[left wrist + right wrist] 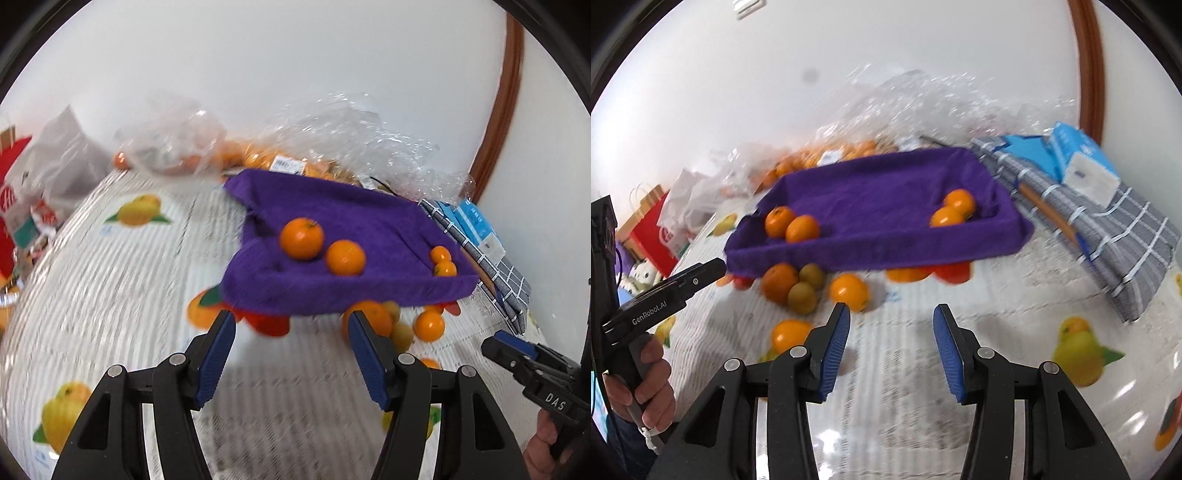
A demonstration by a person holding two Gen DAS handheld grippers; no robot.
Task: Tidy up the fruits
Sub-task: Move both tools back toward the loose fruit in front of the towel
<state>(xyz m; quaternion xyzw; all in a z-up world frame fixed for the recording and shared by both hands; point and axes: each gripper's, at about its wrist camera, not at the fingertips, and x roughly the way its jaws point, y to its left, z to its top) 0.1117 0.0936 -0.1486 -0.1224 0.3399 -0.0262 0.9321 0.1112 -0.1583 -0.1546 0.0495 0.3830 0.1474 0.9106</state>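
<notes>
Fruit, loose, several pieces: lying on the printed tablecloth (1015, 306) just at the near edge of the purple-lined tray (886, 199). Items: one large orange (779, 282), two greenish-brown fruits (802, 297) touching it, one orange (848, 292) just right of them, one orange (789, 335) nearer still.

Fruit, already in tray: two oranges (792, 225) at the left end, two more (953, 210) at the right end.

Left gripper (291, 354): jaws apart, holding nothing, hovering near the tray's front edge. Right gripper (891, 343): jaws apart, holding nothing, facing the bare cloth right of the loose group.

Hazards, as judged:
- Round fruit on a smooth cloth would likely roll if nudged by one finger before the jaws close around it.
- The touching cluster leaves little room for a finger; a pick there could shove a neighbour under the tray's overhanging cloth.
- Too firm a squeeze may bruise the softer greenish fruit.
- The two grippers sit close together; both heading for the same pile could collide.
- Views are blurred, so aim may be off.
</notes>
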